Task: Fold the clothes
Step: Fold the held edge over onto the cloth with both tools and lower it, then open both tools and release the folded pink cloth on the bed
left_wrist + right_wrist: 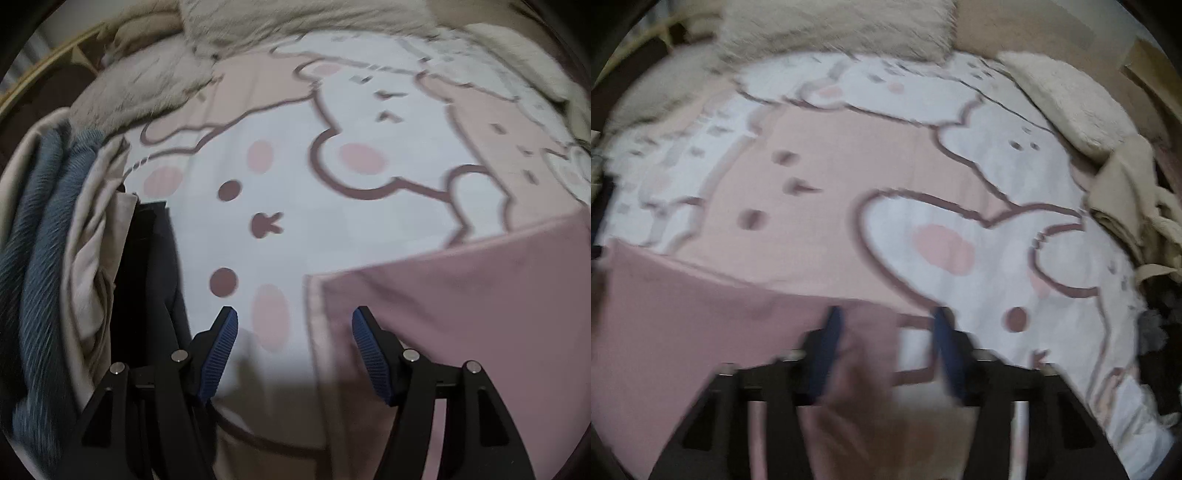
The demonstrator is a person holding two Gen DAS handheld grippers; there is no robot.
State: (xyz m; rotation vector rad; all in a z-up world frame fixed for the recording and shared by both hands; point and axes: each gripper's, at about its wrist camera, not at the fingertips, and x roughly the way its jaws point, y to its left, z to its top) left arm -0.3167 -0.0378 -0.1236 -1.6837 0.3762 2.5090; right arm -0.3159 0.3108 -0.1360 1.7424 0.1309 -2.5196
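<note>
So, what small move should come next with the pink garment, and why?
Probably lower the left gripper onto the near left edge of the pink garment and close it. Its jaws are open and empty, the edge lies between them, and the right gripper already straddles the garment's right edge.

Bed with white and pink bunny-print sheet [295, 229], pink garment [461, 295] flat at its near edge, fluffy cream pillows [831, 33] along the far side, pile of blue, beige and dark clothes [55, 240] at left
</note>
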